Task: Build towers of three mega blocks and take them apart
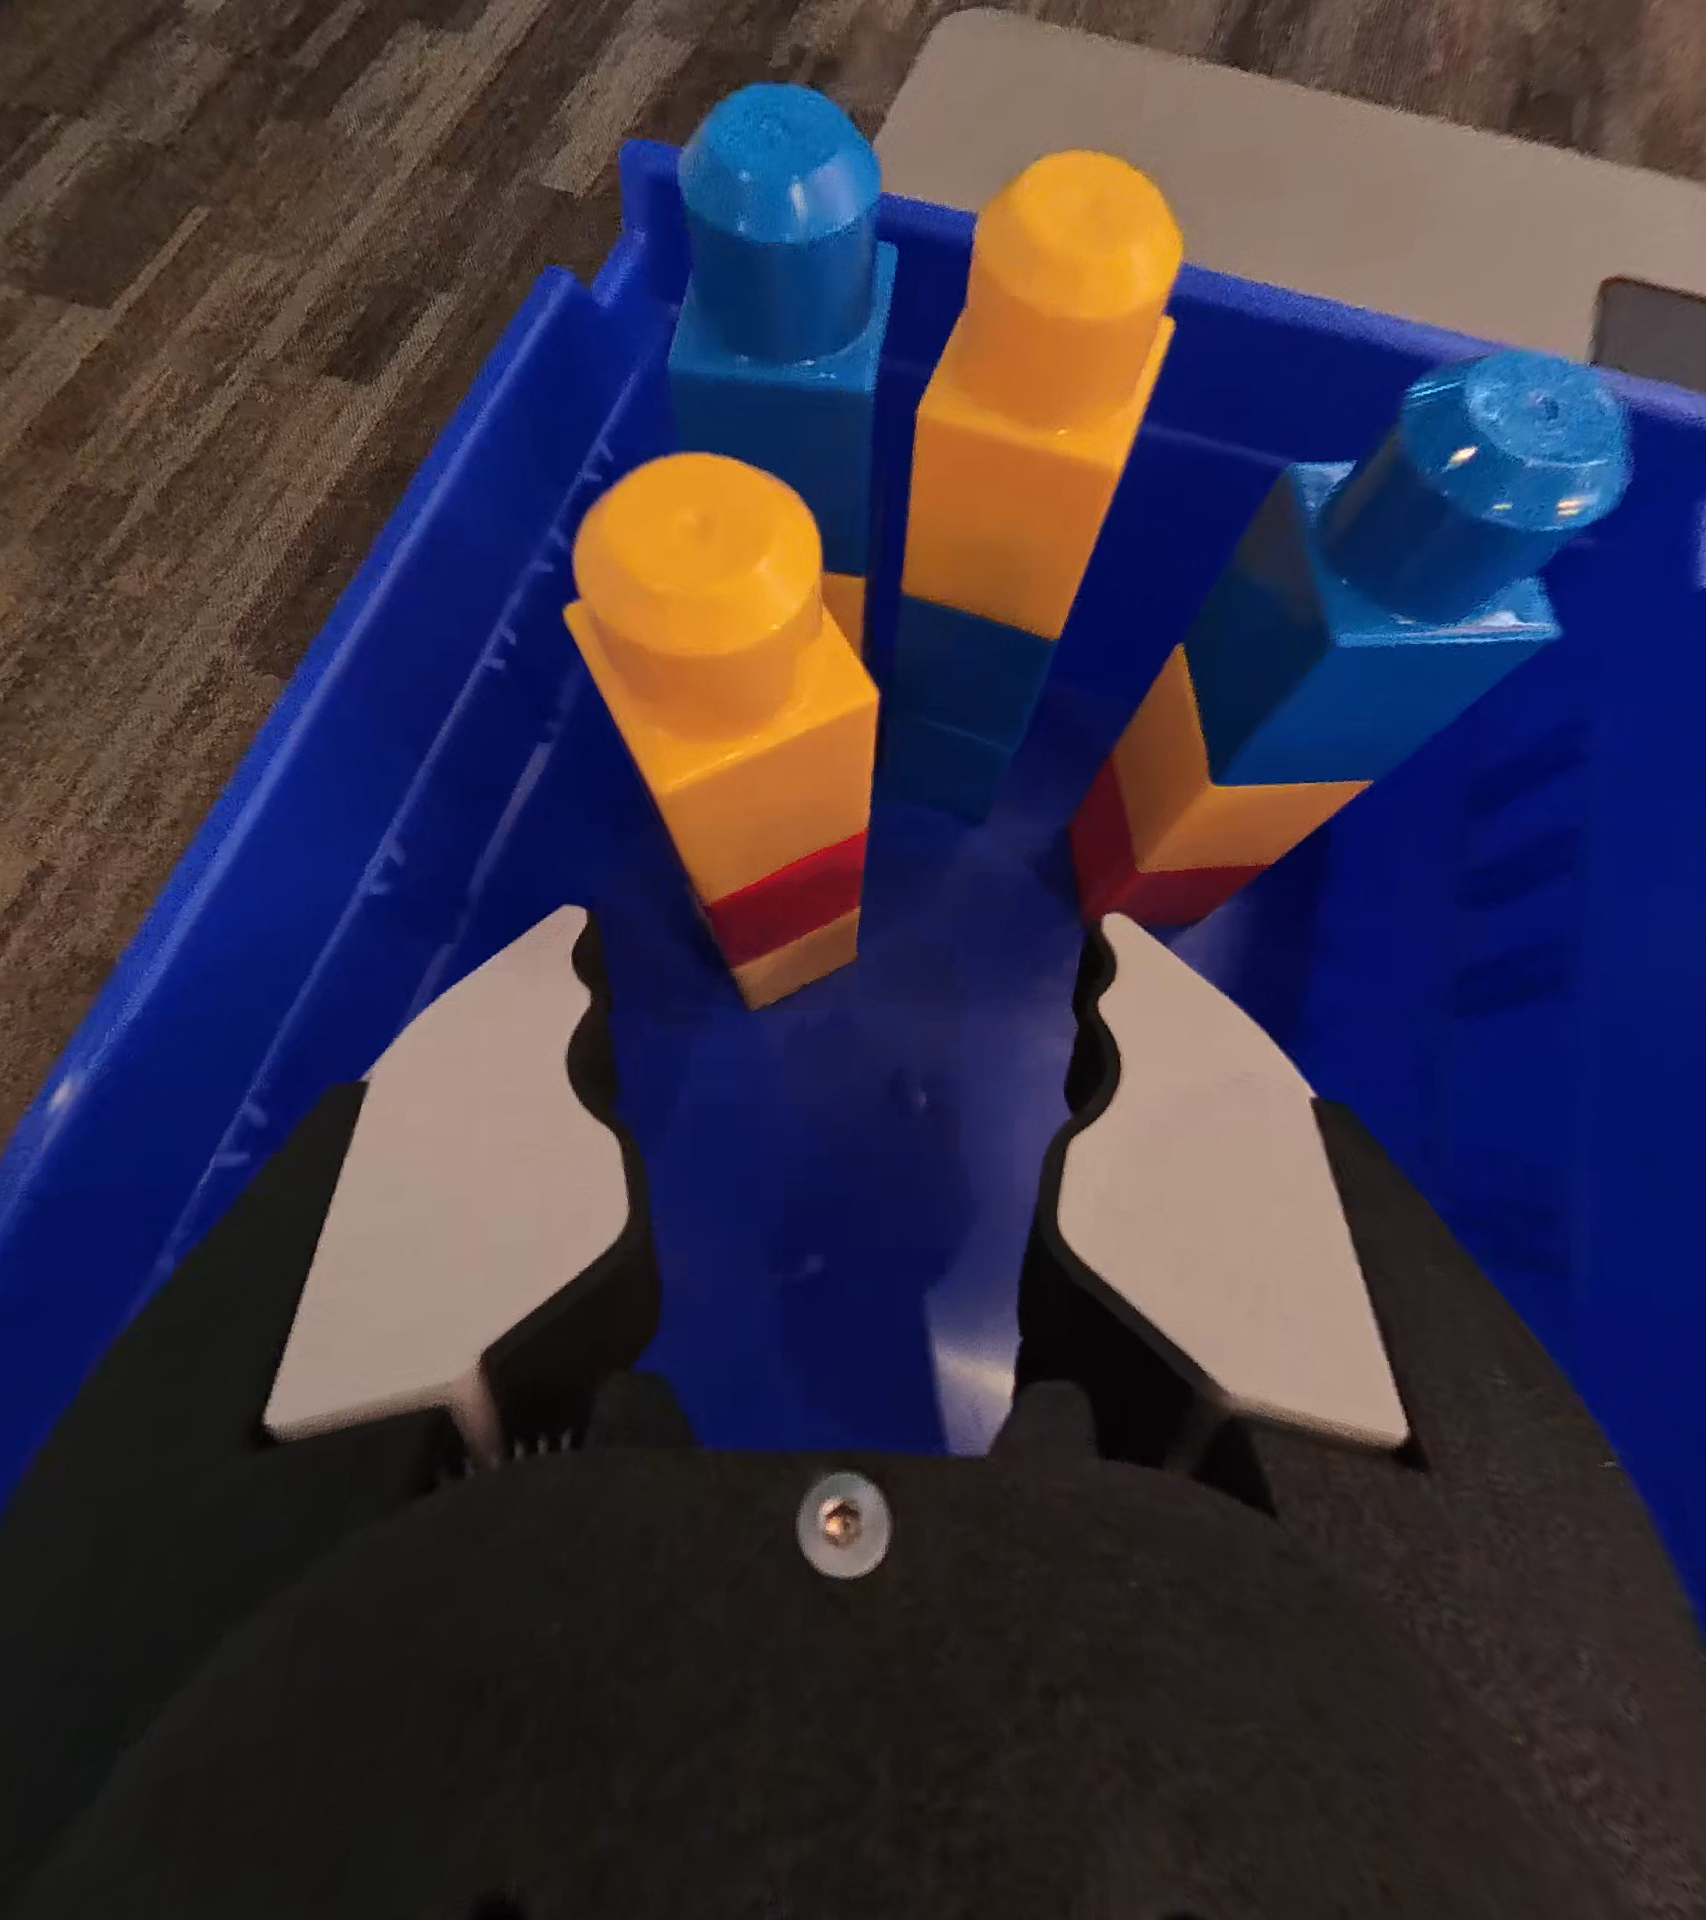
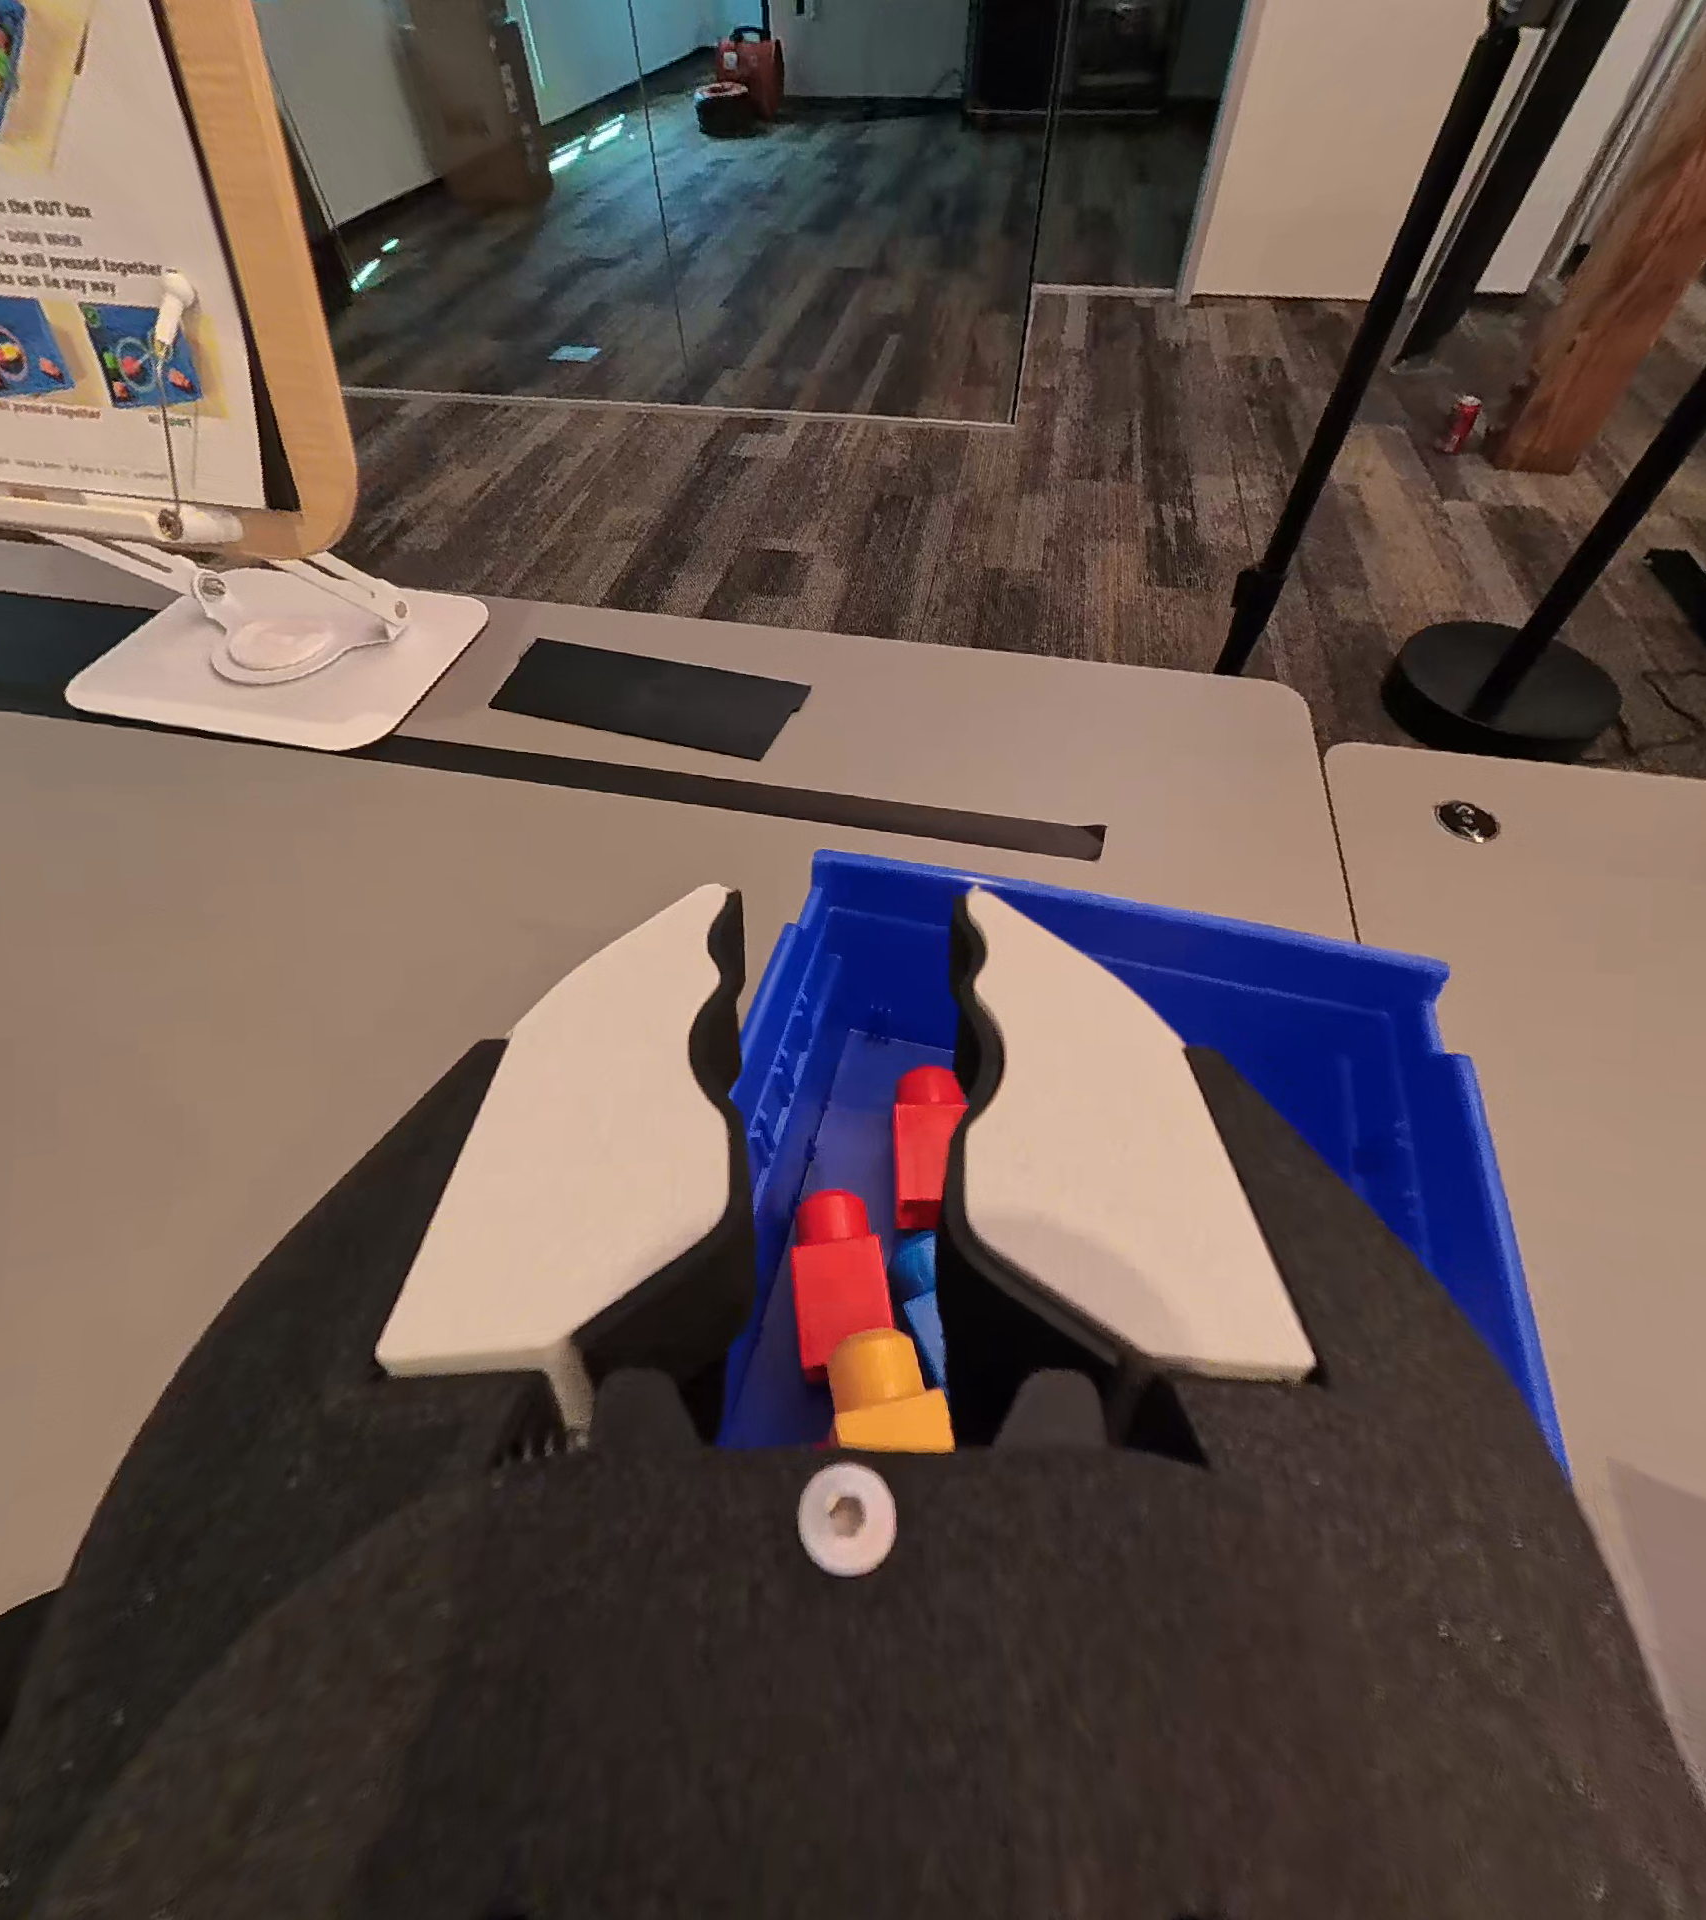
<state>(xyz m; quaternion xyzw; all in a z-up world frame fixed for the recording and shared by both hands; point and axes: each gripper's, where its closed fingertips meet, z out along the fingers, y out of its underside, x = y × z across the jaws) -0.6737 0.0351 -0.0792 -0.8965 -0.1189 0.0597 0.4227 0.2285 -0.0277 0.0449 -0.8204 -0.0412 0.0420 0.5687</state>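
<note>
Four towers of glossy plastic blocks stand upright in a blue bin (image 1: 1451,1039), each made of square bodies with one round stud on top: a yellow-topped tower (image 1: 755,748) with a red band nearest the left gripper (image 1: 838,935), a blue-topped tower (image 1: 776,343) at the far left corner, a yellow tower on blue blocks (image 1: 1025,478) beside it, and a blue, yellow and red tower (image 1: 1348,644) near the right wall. The left jaws are wide open and empty, above the smooth bin floor. In the right wrist view a second blue bin (image 2: 1296,997) with ribbed walls sits near the right edge of the grey table (image 2: 205,935); loose red blocks (image 2: 844,1288), a yellow block (image 2: 885,1392) and a blue one lie inside. The right gripper (image 2: 849,914) hangs over it, jaws apart with nothing between, hiding part of the bin. A stand with a printed sheet (image 2: 101,260) is at the far left.
</note>
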